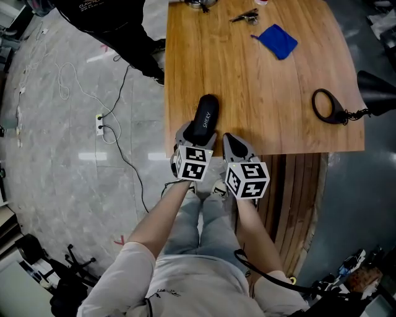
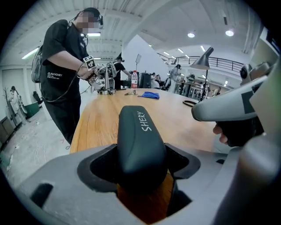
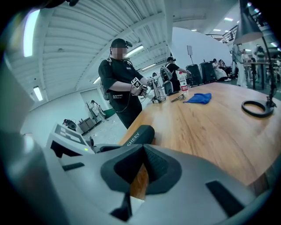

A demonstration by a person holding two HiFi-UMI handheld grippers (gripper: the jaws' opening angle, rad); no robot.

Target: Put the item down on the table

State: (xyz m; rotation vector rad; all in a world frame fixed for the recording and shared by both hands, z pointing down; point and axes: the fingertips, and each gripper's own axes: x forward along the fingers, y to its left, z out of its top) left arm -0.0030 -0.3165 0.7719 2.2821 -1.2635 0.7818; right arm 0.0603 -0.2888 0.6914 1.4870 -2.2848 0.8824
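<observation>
Left gripper (image 2: 140,169) is pinching the dark case (image 2: 139,132) by its end near the table (image 1: 278,93) front edge; right gripper (image 3: 142,151) is hovering pressed together, empty. Releasing carelessly is risking it slipping off that edge

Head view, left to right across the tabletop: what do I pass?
black case → dark tool → blue cloth → black ring
</observation>
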